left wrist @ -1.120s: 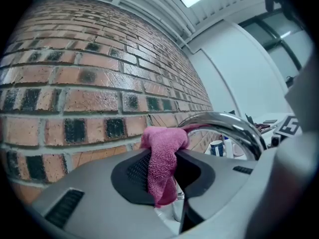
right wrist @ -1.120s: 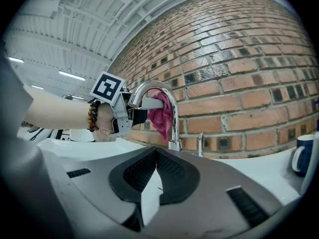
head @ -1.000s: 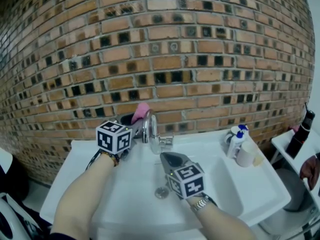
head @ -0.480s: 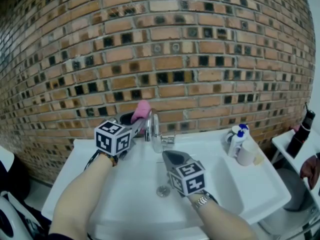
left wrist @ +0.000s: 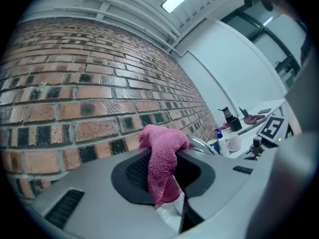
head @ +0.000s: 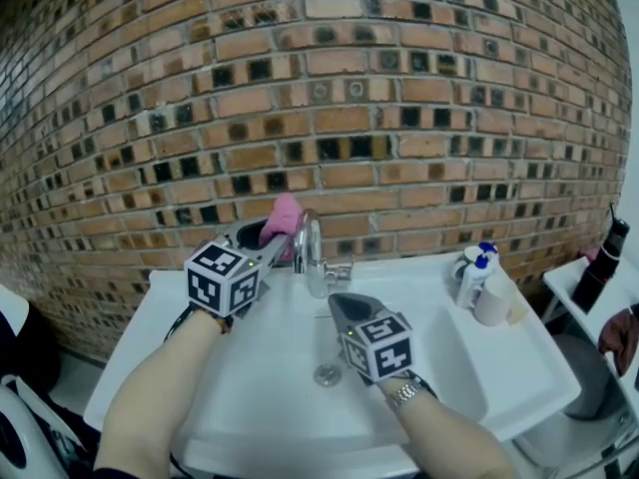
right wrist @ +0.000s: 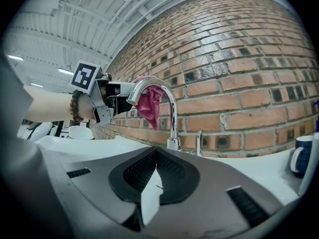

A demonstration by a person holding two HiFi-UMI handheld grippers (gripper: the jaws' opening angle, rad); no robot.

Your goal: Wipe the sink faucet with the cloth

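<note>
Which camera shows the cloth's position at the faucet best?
Right gripper view: side-on, the pink cloth sits at the faucet arch. Left gripper view: cloth close-up, faucet mostly hidden. Head view: both small.

Fuzzy cloth, shiny metal faucet, glossy sink, rough bricks.

Cloth left of the faucet, before the brick wall; bottles at right on the sink
</note>
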